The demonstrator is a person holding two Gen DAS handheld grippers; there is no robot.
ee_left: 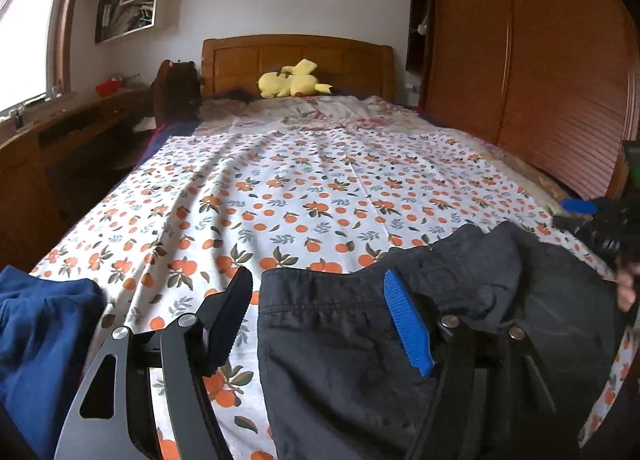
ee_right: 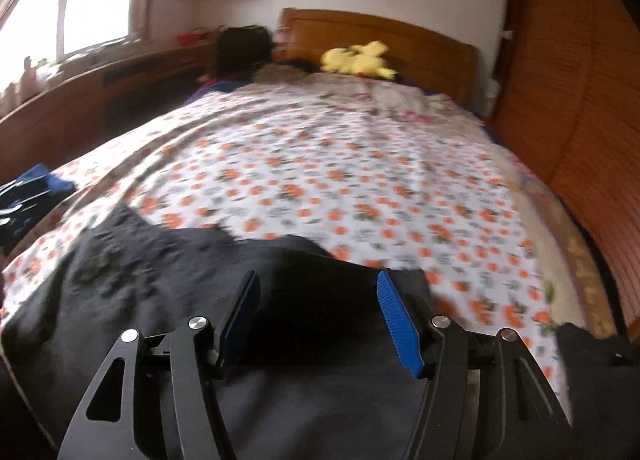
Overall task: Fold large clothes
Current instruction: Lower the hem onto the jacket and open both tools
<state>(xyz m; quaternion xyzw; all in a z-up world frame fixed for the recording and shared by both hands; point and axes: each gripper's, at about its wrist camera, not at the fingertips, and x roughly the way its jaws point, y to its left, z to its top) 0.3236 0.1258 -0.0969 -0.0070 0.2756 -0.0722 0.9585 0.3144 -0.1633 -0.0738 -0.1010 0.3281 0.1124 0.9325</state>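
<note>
- The dark garment (ee_left: 340,340) lies bunched at the near edge of the bed (ee_left: 300,187), one straight hem showing; folding looks barely under way.
- Left gripper (ee_left: 320,320) stands wide over that hem, holding nothing.
- Right gripper (ee_right: 318,316) hovers open above the garment, empty.
- A blue garment (ee_left: 44,332) waits left of the dark one.

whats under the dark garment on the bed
The dark garment lies flat on the orange-print sheet, which shows all around it. Whatever the sheet covers beneath, and anything between the garment's layers, is hidden.
</note>
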